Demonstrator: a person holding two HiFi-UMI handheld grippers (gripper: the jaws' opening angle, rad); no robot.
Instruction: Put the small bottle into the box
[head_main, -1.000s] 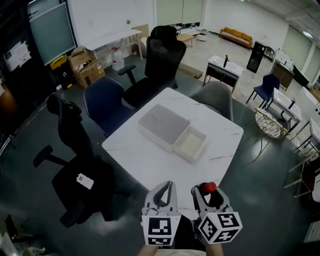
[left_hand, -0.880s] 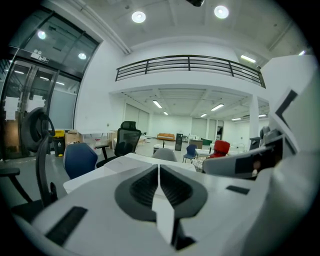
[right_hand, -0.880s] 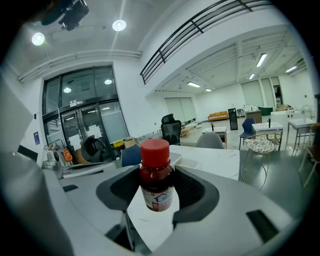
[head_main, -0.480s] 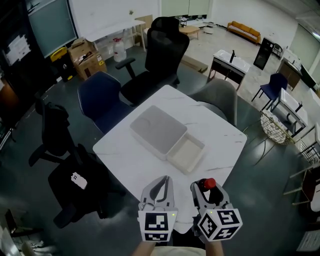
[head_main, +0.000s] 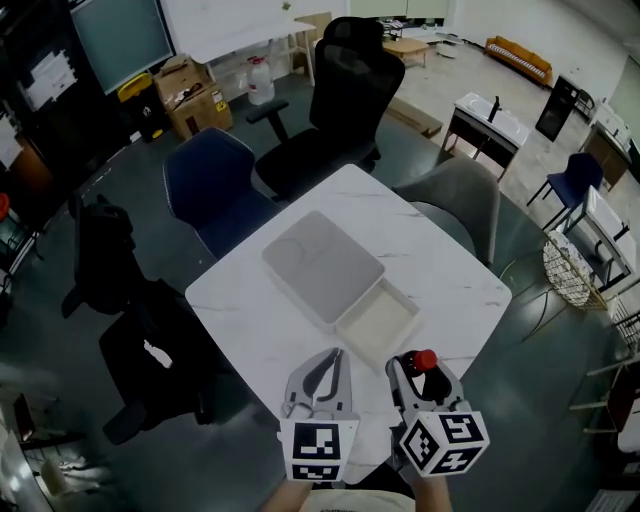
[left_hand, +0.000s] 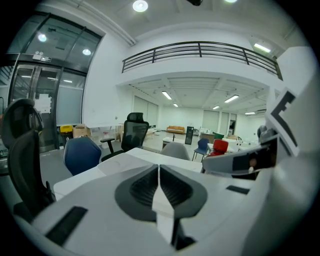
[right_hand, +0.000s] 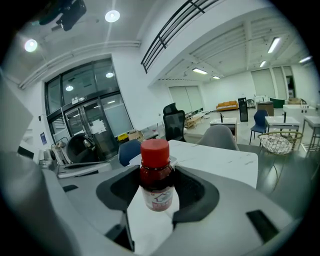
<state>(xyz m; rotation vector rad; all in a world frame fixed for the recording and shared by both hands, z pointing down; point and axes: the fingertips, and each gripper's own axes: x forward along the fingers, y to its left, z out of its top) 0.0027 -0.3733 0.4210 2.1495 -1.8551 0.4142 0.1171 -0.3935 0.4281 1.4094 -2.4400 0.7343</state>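
Red-capped and upright, the small bottle (right_hand: 156, 176) sits clamped between the jaws of our right gripper (head_main: 420, 375), which we hold over the near corner of the white table (head_main: 270, 325). Our left gripper (head_main: 322, 372) hovers just beside it, its jaws pressed together on nothing. The open box (head_main: 355, 342) lies on the table ahead of both grippers, empty, touching a flat grey case (head_main: 322, 265).

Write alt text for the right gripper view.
The right gripper holds a small red-capped bottle upright between its jaws. Beyond it lies a white table, with office chairs and a bright open hall behind.
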